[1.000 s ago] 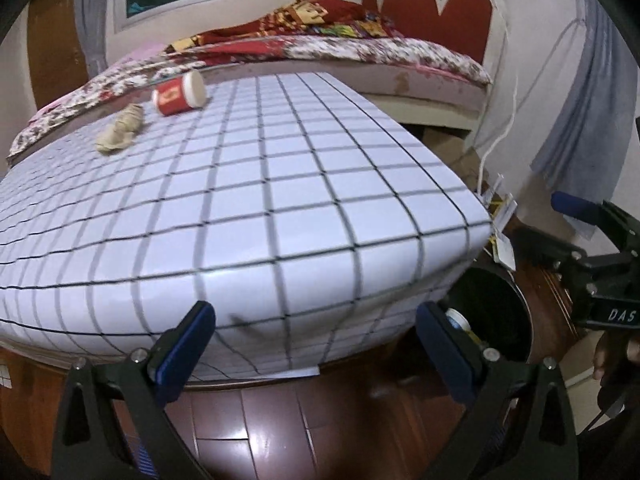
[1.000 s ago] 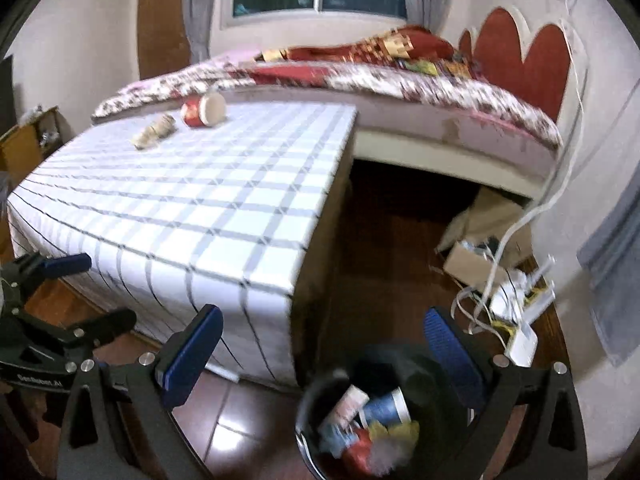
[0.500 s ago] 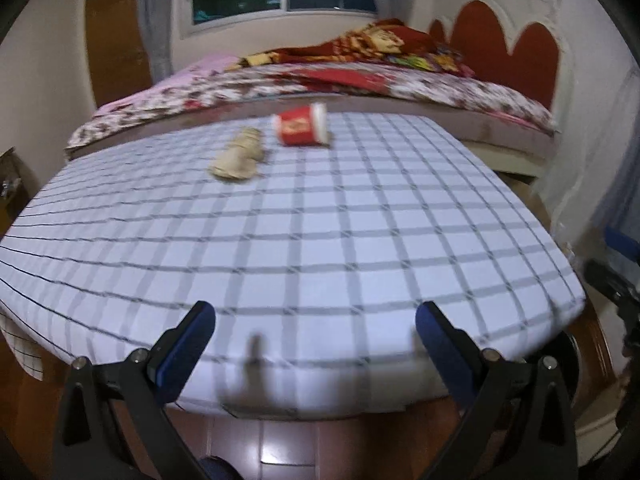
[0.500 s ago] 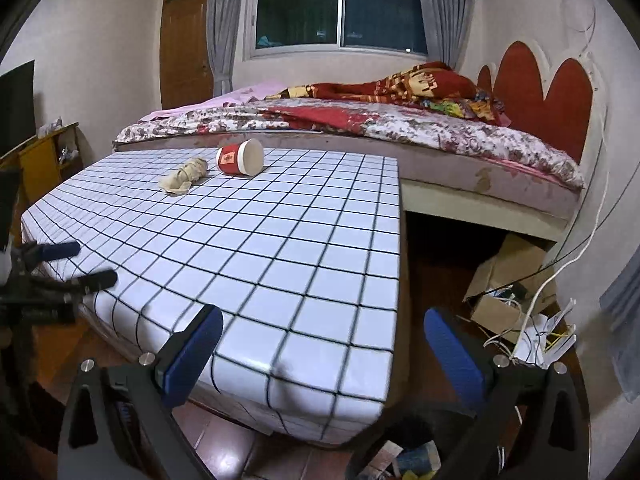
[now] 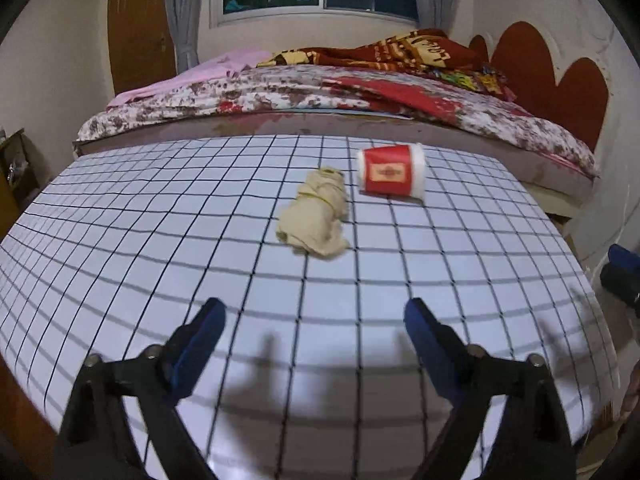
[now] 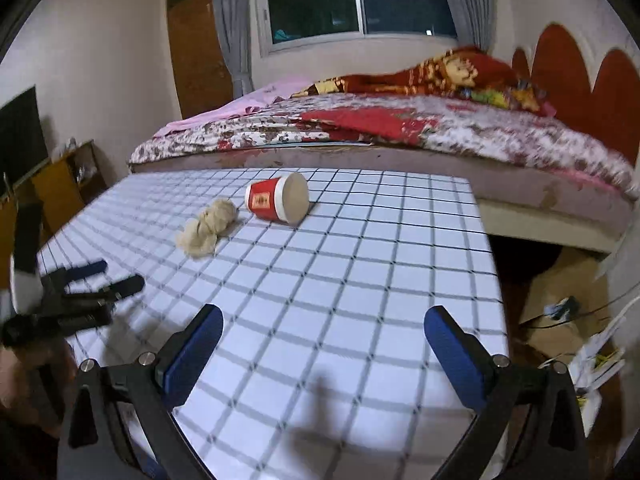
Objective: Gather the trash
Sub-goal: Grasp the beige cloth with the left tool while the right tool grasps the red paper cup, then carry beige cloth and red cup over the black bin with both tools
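— What colour is the cup (image 5: 390, 175) ahead of the left gripper (image 5: 314, 330)?
— Red, with a white rim. Beside it, the crumpled paper (image 5: 316, 216) is tan.
— And the tablecloth (image 5: 160, 240) under them?
— White with black squares. The gripper's pads (image 5: 200, 340) are blue.

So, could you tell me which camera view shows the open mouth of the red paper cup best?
The right wrist view: the red paper cup lies on its side with its mouth turned toward that camera. The left wrist view shows the cup side-on, label facing, mouth hidden.
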Motion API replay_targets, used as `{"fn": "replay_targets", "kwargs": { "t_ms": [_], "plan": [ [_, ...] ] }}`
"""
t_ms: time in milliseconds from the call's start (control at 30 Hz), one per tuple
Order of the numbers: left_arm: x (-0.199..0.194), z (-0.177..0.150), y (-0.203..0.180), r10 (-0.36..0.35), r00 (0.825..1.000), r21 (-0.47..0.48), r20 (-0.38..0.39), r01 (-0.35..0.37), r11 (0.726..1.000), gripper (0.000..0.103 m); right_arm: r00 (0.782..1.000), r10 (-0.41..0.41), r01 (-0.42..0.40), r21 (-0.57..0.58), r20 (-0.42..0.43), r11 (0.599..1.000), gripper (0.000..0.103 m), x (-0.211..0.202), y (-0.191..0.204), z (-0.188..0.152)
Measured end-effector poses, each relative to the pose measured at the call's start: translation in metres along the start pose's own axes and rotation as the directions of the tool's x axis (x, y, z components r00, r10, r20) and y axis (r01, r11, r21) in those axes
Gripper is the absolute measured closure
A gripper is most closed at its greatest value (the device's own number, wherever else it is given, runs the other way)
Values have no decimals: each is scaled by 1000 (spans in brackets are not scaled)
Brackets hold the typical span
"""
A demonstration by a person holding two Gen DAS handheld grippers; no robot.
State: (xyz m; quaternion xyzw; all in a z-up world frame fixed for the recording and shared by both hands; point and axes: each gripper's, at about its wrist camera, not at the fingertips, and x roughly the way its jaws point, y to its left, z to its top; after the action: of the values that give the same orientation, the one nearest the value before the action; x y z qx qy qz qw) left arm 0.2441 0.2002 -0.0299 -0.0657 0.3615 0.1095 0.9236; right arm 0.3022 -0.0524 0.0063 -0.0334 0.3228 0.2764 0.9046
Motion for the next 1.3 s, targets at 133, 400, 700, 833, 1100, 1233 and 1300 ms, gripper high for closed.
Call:
{"fn": "replay_targets", "kwargs": {
  "t_ms": [133, 400, 700, 833, 1100, 1233, 1300],
  "plan": [
    [21, 13, 3, -5, 1000, 12, -9, 5, 1000, 21, 999, 26, -26, 6, -30, 1000, 4, 35, 0, 22],
    [64, 47, 0, -19, 999, 48, -34, 20, 999, 29, 993, 98, -100, -22, -68, 995, 22, 102, 16, 51],
    [116, 59, 3, -51, 988, 54, -149, 60, 997, 38, 982, 134, -142, -51, -134, 989, 31, 175, 35, 79],
    [121, 60, 3, -56, 986, 76, -157, 69, 995, 54, 973, 164, -171, -31, -163, 985, 35, 204, 34, 92],
    [118, 63, 14, -81, 988, 58, -131, 89, 994, 73, 959, 226, -230, -1, -172, 973, 100, 219, 52, 92],
    [108, 63, 9, -79, 991, 81, -105, 88, 993, 77, 984, 124, -135, -77, -126, 988, 100, 203, 60, 89],
    [104, 62, 6, -75, 992, 93, -98, 84, 992, 77, 990, 81, -95, -117, -116, 989, 100, 194, 63, 88]
  ]
}}
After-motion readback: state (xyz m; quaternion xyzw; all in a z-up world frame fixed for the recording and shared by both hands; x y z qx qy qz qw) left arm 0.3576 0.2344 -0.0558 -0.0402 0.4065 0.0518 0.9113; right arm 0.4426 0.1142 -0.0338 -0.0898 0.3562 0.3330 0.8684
